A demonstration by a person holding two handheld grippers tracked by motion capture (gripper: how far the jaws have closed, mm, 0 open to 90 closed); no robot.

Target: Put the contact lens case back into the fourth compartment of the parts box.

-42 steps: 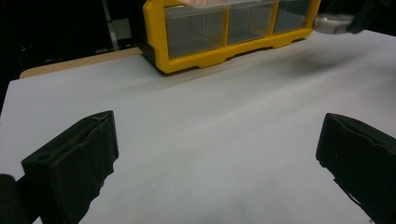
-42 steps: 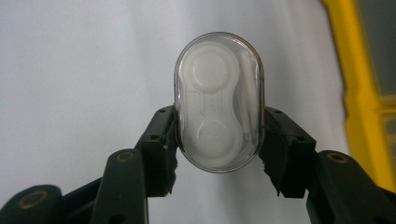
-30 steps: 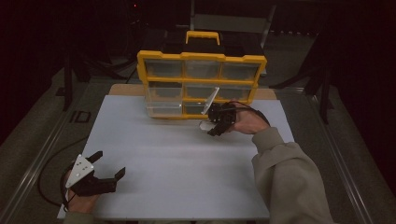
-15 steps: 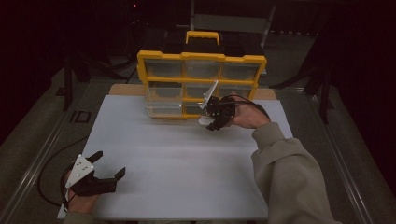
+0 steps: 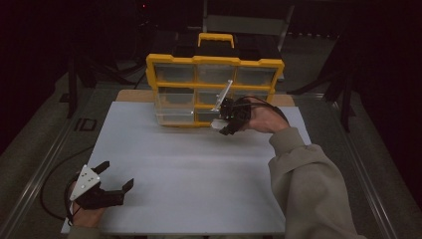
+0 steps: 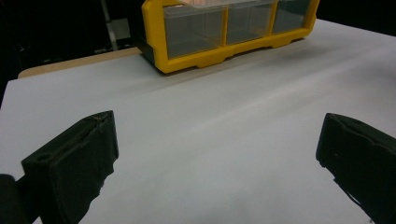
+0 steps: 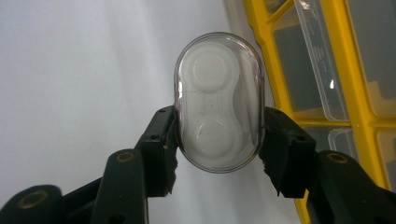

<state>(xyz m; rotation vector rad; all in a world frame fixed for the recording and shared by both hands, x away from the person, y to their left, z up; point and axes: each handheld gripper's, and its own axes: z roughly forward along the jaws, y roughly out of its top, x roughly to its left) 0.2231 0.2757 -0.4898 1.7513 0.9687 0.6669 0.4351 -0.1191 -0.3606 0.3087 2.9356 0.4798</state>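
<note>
A clear oval case (image 7: 218, 102) with two round wells is clamped across its lower half by the right gripper (image 5: 230, 118), held above the bench (image 5: 199, 164) just in front of the yellow organizer (image 5: 214, 89). The pick-up is judged done; stowing it in a compartment, or setting it down elsewhere, remains. The left gripper (image 5: 112, 181) rests wide open and empty near the bench's near corner.

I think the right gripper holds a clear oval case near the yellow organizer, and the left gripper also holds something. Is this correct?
Not fully. The right gripper does clamp the clear oval case beside the yellow organizer. But the left gripper holds nothing: the left gripper view shows its jaws wide apart over the bare white table.
</note>
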